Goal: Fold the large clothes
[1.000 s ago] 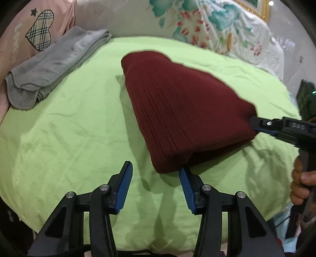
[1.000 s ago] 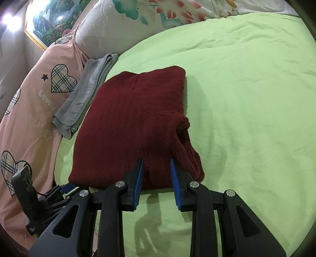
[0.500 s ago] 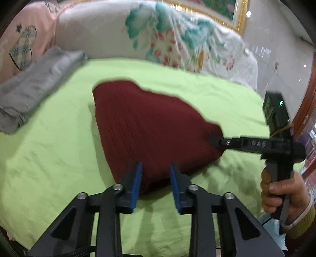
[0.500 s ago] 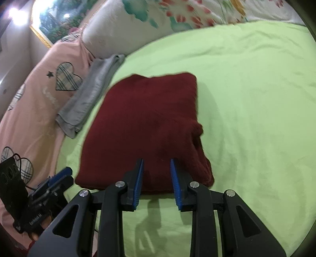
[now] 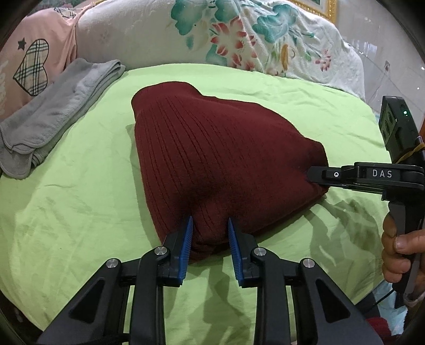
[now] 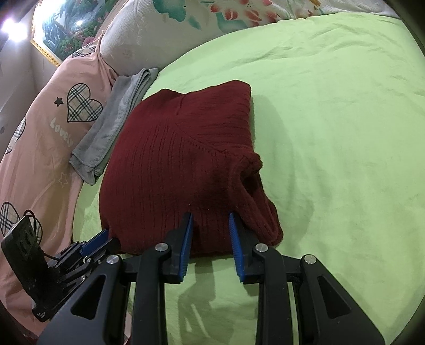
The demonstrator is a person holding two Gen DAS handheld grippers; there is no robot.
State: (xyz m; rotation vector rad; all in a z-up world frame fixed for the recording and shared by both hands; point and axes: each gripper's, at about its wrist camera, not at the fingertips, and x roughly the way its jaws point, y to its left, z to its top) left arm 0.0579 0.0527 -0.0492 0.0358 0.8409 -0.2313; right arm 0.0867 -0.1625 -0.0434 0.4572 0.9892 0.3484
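A dark red ribbed sweater [image 5: 212, 159], folded into a thick bundle, lies on the lime-green sheet of the bed [image 5: 79, 212]. Seen from the right wrist, its collar opening [image 6: 249, 169] faces the open green side, and the fold's near edge runs along the bed's front.

The left claw [image 5: 208, 233] has a near corner of the bundle between its blue pads [image 5: 187, 241]; the jaws are easing apart a little, yet the knit still bulges between them and the pads press its sides, so it is grasping the sweater. The right claw [image 6: 209, 231] is clenched on the near edge of the same bundle, just beside the collar fold, with the ribbed cloth pinched between its blue pads [image 6: 235, 238].

Each claw shows in the other's view. From the left wrist the right claw [image 5: 316, 176] reaches in from the right edge with its black tip against the sweater's corner, and the person's right hand [image 5: 398, 252] wraps its grip below. From the right wrist the left claw [image 6: 103, 238] sits low at the left with its blue tip at the bundle's corner — whether it truly touches there is hard to tell from this angle.

A folded grey towel [image 5: 53, 111] lies on the bed beside the sweater's far-left side, close but apart in the left view. Beyond it rests a pink pillow with plaid hearts [image 6: 53, 127], and next to that a white floral pillow [image 5: 212, 37] along the head of the bed. A framed landscape picture [image 6: 71, 24] hangs on the wall above.
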